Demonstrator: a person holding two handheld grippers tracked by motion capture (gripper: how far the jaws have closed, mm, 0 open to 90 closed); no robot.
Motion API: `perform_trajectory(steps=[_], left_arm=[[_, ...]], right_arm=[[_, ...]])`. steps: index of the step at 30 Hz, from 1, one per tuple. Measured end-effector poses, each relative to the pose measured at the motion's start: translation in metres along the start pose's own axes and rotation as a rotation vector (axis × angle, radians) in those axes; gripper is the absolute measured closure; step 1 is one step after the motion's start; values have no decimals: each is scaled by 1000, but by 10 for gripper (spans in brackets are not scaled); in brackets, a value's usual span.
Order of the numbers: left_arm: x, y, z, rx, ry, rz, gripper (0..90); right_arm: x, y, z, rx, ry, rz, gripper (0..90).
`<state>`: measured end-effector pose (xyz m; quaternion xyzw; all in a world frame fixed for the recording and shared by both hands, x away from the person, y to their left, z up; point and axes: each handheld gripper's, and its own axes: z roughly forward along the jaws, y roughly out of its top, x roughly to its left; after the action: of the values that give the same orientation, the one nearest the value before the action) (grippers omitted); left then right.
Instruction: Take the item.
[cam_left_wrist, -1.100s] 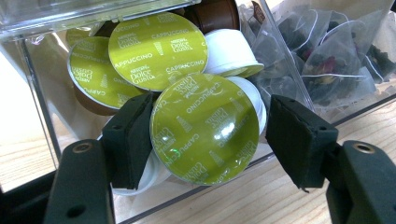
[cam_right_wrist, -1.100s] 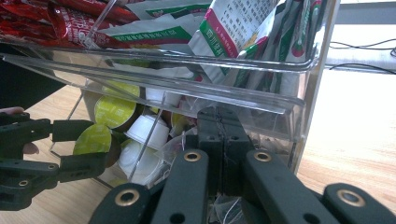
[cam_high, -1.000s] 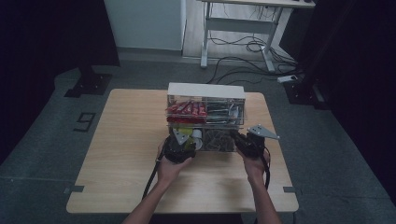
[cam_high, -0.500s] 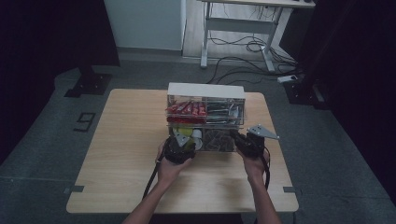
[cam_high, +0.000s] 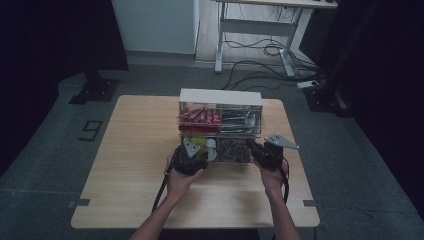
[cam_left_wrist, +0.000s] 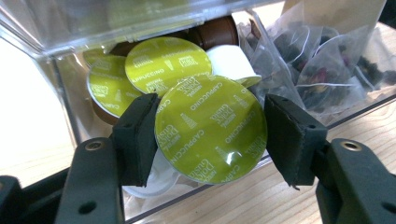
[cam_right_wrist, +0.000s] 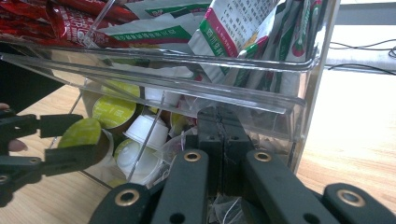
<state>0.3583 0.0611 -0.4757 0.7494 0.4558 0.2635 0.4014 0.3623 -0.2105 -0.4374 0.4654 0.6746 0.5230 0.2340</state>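
The high view looks forward and down from above the near edge of the pale wooden table (cam_high: 135, 165), taking in all of it. The left gripper view sits very close, facing the lower drawer of the clear acrylic drawer box (cam_left_wrist: 42, 28). The right gripper view looks up along its front from the right, also close. All three share that box.
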Motion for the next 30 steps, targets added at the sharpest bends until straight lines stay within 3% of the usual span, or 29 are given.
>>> perform_trajectory(steps=[8, 30], left_arm=[[4, 1, -12, -12, -21, -4, 382], [27, 0, -41, -51, -22, -37, 383]], right_arm=[[0, 0, 0, 1, -2, 0, 889], [1, 0, 0, -1, -6, 1, 890]])
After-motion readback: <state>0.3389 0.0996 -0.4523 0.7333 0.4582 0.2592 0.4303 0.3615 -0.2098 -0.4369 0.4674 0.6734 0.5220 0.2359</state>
